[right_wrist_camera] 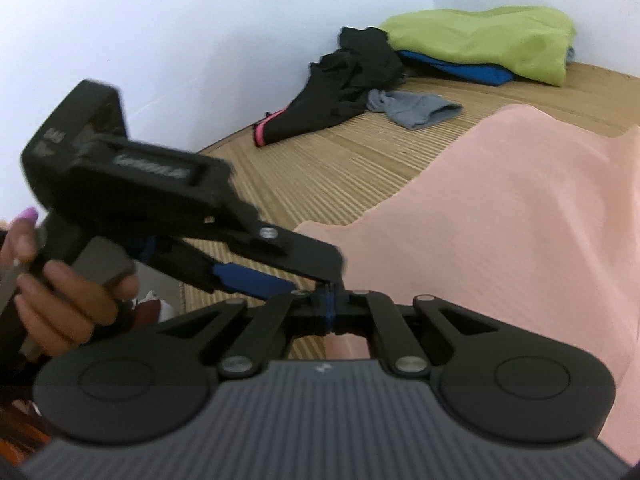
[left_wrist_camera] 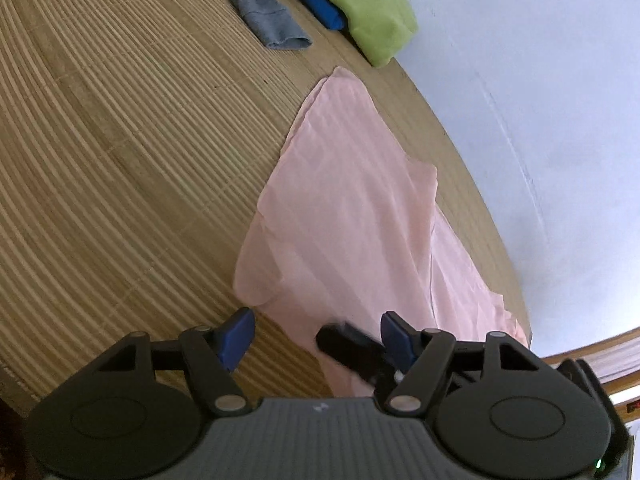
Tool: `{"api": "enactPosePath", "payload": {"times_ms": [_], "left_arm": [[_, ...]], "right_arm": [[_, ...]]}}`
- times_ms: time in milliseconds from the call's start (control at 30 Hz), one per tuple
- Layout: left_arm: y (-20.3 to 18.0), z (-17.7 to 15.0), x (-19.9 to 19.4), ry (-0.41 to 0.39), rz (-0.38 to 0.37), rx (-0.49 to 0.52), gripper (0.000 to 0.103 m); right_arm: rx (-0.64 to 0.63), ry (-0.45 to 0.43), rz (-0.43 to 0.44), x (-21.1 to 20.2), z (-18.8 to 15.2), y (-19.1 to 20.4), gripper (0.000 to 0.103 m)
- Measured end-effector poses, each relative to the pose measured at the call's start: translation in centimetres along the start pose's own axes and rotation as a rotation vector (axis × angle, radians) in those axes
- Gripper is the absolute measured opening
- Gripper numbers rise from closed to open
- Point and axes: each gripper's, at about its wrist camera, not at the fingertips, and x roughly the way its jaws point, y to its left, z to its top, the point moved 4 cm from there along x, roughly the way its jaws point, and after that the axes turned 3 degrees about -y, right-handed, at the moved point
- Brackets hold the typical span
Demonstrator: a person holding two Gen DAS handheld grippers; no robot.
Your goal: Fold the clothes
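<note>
Pink garment (left_wrist_camera: 352, 216) flat on bamboo mat (left_wrist_camera: 120, 160); left gripper (left_wrist_camera: 316, 334) spread wide, holding nothing; right gripper (right_wrist_camera: 329, 309) pinched closed, grasp unclear

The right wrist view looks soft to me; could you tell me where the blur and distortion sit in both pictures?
Right wrist view: the left gripper and the hand holding it are smeared by motion, and the pink garment is soft; the far clothes are sharper. Left wrist view: mostly sharp, though a dark gripper part by its right finger is blurred; fisheye bends the bamboo mat slats into arcs.
</note>
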Motion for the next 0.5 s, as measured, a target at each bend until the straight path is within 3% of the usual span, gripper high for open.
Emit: {"api": "enactPosePath", "payload": {"times_ms": [100,133,167,233,300,333,367,500], "left_arm": [[-0.1,0.1,0.3,-0.013,-0.003,-0.013,0.060],[-0.1,0.1,0.6,-0.011,-0.002,-0.020,0.042],[0.1,0.0,0.9,-0.001,-0.004,-0.037,0.016],[0.3,-0.2,1.3,0.006,0.014,-0.061,0.003],[0.1,-0.3,1.5,-0.007,0.067,-0.038,0.001],[-0.2,-0.3,1.4,-0.017,0.099,-0.010,0.000],[-0.5,-0.3,1.3,-0.027,0.115,0.022,0.000],[-1.9,-0.2,0.9,-0.035,0.152,0.140,0.000]], "right_arm": [[-0.034,0.005,0.025,-0.1,-0.3,0.4,0.003],[-0.042,0.008,0.030,-0.1,-0.4,0.5,0.003],[-0.049,0.011,0.036,-0.2,-0.5,0.6,0.005],[-0.055,0.046,0.022,-0.3,-0.5,0.4,0.007],[-0.059,0.085,0.005,-0.5,-0.5,0.2,0.016],[-0.073,0.102,-0.009,-0.9,-0.4,0.0,0.033],[-0.092,0.118,-0.025,-1.4,-0.3,-0.3,0.042],[-0.099,0.138,-0.002,-4.3,2.1,-3.4,0.054]]}}
